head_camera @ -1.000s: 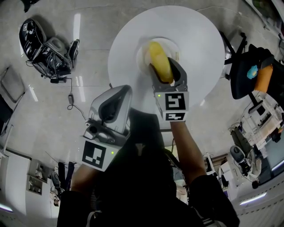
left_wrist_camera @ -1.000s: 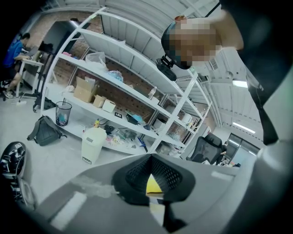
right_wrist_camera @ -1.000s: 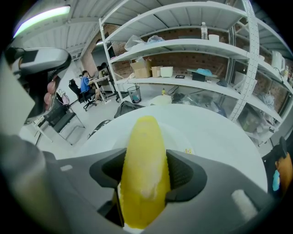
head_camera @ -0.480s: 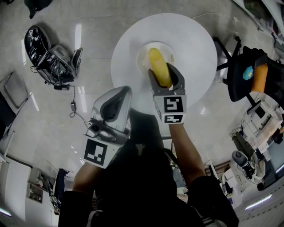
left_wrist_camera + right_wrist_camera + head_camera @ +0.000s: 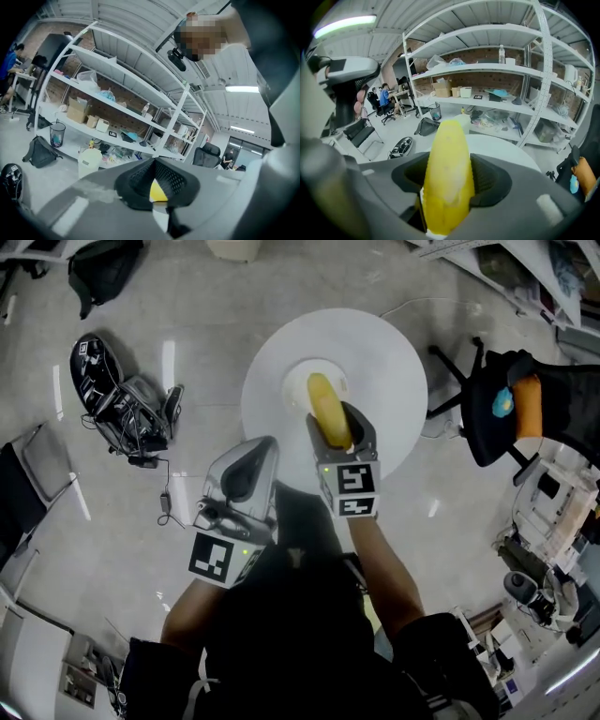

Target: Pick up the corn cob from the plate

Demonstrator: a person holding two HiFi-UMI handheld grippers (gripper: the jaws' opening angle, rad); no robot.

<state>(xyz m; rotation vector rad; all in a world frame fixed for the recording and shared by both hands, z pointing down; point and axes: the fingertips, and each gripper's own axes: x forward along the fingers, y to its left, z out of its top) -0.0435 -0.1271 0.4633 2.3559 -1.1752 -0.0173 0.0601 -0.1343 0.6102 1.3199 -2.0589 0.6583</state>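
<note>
Though little is laid on it, desk: round, white, the plate at its middle; a dropped cob would be expected to roll across it and off to the floor.
Left tool: jaws drawn together on nothing, held just beside the right tool; the grip could be jarred if the two were knocked together.
Right tool: clamped on the cob, jaws set wide about its lower part, pointed down over the plate; a slackened squeeze would be enough for the load to be lost.
Plate: small, white, under the cob; the cob is judged clear of it.
Cob: yellow, gripped near one end, most of its length left sticking out past the jaws; being round and smooth, it could be twisted or slid out by a quick swing.
</note>
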